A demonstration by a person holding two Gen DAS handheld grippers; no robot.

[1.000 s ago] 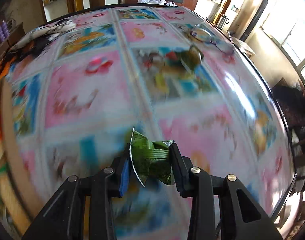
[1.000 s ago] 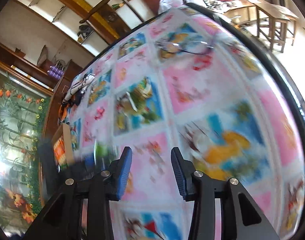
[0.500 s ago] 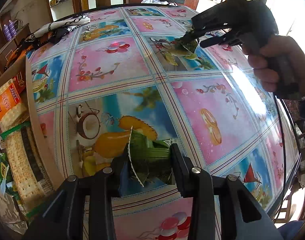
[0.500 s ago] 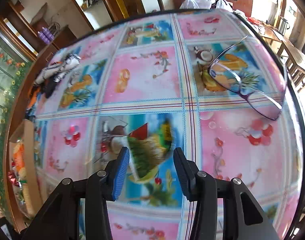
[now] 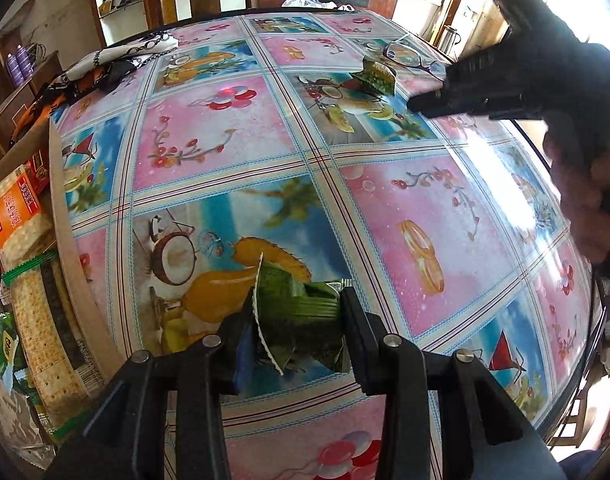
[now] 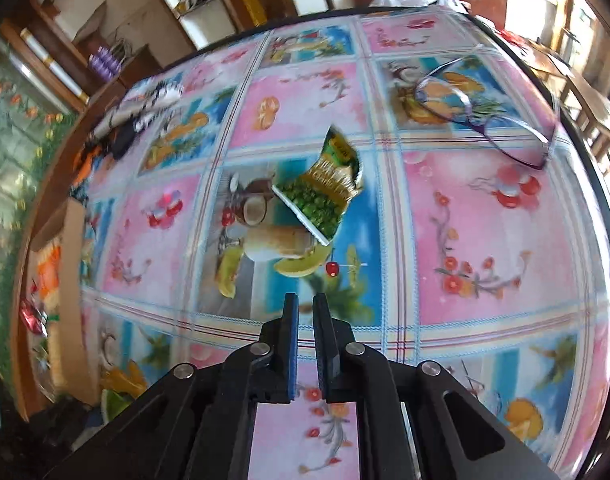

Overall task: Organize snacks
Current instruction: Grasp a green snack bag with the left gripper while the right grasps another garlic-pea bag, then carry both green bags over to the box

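While the left gripper [image 5: 297, 320] keeps its green snack packet [image 5: 301, 312] pinched, the right gripper [image 6: 303, 344] just snapped closed on nothing; the pea packet [image 6: 325, 188] it straddled lies ahead on the surface [image 6: 485, 240], so looks like a missed grab.

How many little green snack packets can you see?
2. One green packet is squeezed in the left hand-held gripper; the other packet lies on the table near the glasses.

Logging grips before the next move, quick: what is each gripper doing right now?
Left gripper: closed on a green snack packet.
Right gripper: shut, holding nothing; another green snack packet lies ahead on the table.
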